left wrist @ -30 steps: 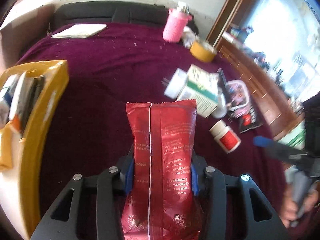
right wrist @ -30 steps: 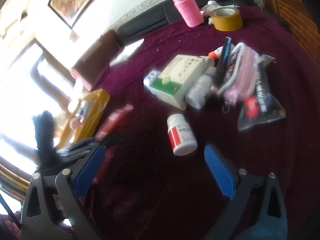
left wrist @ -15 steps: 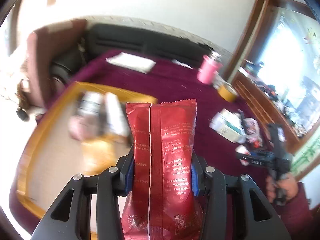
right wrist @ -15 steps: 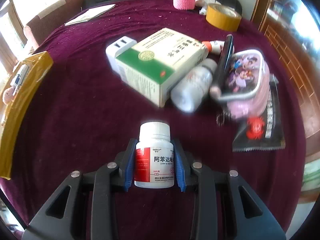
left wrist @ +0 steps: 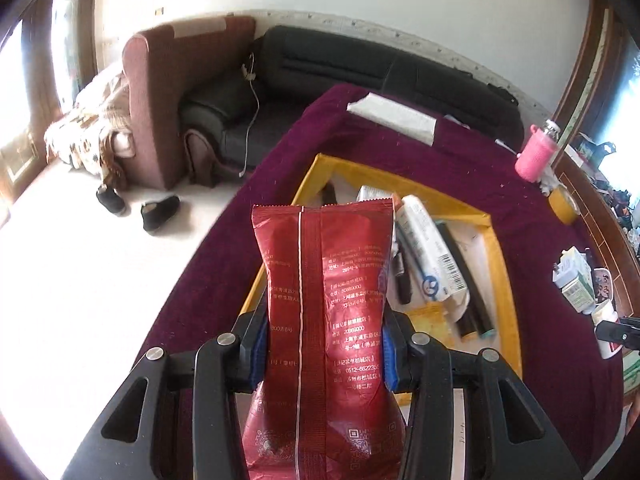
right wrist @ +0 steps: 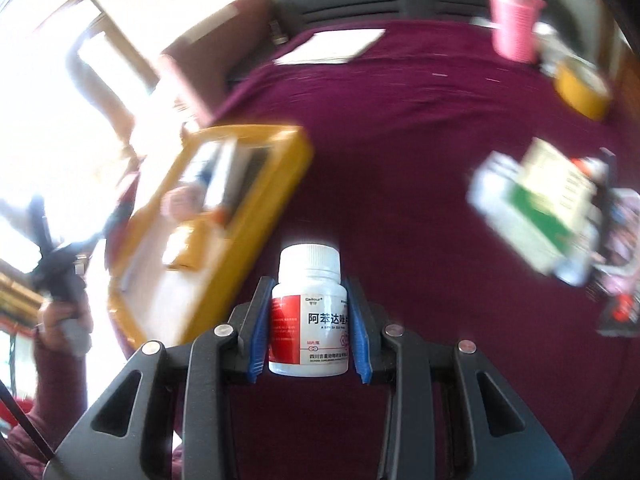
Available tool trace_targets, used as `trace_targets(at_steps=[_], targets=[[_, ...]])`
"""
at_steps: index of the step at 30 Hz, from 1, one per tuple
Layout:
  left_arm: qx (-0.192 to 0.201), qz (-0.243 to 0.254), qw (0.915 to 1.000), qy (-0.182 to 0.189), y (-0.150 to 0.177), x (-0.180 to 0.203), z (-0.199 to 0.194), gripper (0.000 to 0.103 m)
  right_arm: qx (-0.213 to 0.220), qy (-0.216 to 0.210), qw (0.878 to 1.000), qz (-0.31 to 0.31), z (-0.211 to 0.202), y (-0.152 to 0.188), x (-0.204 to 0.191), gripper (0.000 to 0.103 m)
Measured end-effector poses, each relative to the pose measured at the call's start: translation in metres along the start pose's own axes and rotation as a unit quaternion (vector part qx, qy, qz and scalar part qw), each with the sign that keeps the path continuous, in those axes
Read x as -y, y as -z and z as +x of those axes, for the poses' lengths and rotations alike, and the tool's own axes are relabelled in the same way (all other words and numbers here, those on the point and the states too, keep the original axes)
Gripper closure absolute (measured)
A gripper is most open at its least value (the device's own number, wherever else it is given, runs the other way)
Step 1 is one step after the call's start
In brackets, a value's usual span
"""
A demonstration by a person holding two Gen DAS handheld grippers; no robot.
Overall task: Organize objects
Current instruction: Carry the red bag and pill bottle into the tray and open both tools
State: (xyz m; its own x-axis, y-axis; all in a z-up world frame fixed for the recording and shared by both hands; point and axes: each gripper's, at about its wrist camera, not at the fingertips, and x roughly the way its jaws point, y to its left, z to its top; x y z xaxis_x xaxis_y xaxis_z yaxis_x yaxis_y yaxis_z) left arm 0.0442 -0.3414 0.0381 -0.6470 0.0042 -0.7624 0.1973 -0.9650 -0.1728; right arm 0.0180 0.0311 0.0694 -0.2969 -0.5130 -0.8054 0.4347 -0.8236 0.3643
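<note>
My left gripper [left wrist: 323,354] is shut on a red foil packet [left wrist: 326,300] and holds it upright above the near end of a yellow-rimmed tray [left wrist: 505,280]. The tray holds a white tube, dark pens and a yellow sachet. My right gripper [right wrist: 307,320] is shut on a white pill bottle [right wrist: 308,312] with a red and white label, held above the purple tablecloth. In the blurred right wrist view the tray [right wrist: 264,208] lies to the left of the bottle.
A green and white box [right wrist: 548,204], a pink purse and a black packet lie in a pile at the right. A pink-sleeved bottle [left wrist: 536,156], a yellow tape roll [left wrist: 563,203] and white paper [left wrist: 394,118] sit further back. A sofa and armchair stand beyond the table.
My left gripper has swung left with the red packet, over the tray. My right gripper closed on the pill bottle, lifted it and is turning left towards the tray.
</note>
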Motion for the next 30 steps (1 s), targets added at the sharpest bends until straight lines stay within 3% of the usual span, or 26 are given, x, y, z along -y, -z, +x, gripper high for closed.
trace_targets(at_steps=[8, 13, 15, 23, 26, 30], targets=[[-0.039, 0.022, 0.9989, -0.015, -0.003, 0.003, 0.03, 0.064, -0.039, -0.004, 0.998, -0.049, 0.069, -0.028, -0.074, 0.071], [-0.076, 0.031, 0.9958, -0.04, -0.001, 0.003, 0.041, 0.056, -0.051, 0.011, 0.997, -0.051, 0.1, -0.043, -0.092, 0.071], [-0.081, 0.027, 0.9958, -0.032, -0.001, 0.002, 0.043, 0.055, -0.056, 0.013, 0.998, -0.039, 0.109, -0.049, -0.094, 0.071], [-0.065, -0.009, 0.9975, 0.026, 0.001, -0.014, 0.022, 0.051, -0.056, 0.072, 0.996, -0.007, 0.142, -0.083, -0.081, 0.071], [-0.036, -0.007, 0.9987, 0.034, 0.003, -0.014, -0.002, 0.05, -0.061, 0.083, 0.995, -0.005, 0.155, -0.094, -0.075, 0.071], [-0.007, -0.02, 0.9989, 0.042, 0.0, -0.019, -0.022, 0.045, -0.042, 0.135, 0.989, -0.033, 0.153, -0.097, -0.084, 0.071]])
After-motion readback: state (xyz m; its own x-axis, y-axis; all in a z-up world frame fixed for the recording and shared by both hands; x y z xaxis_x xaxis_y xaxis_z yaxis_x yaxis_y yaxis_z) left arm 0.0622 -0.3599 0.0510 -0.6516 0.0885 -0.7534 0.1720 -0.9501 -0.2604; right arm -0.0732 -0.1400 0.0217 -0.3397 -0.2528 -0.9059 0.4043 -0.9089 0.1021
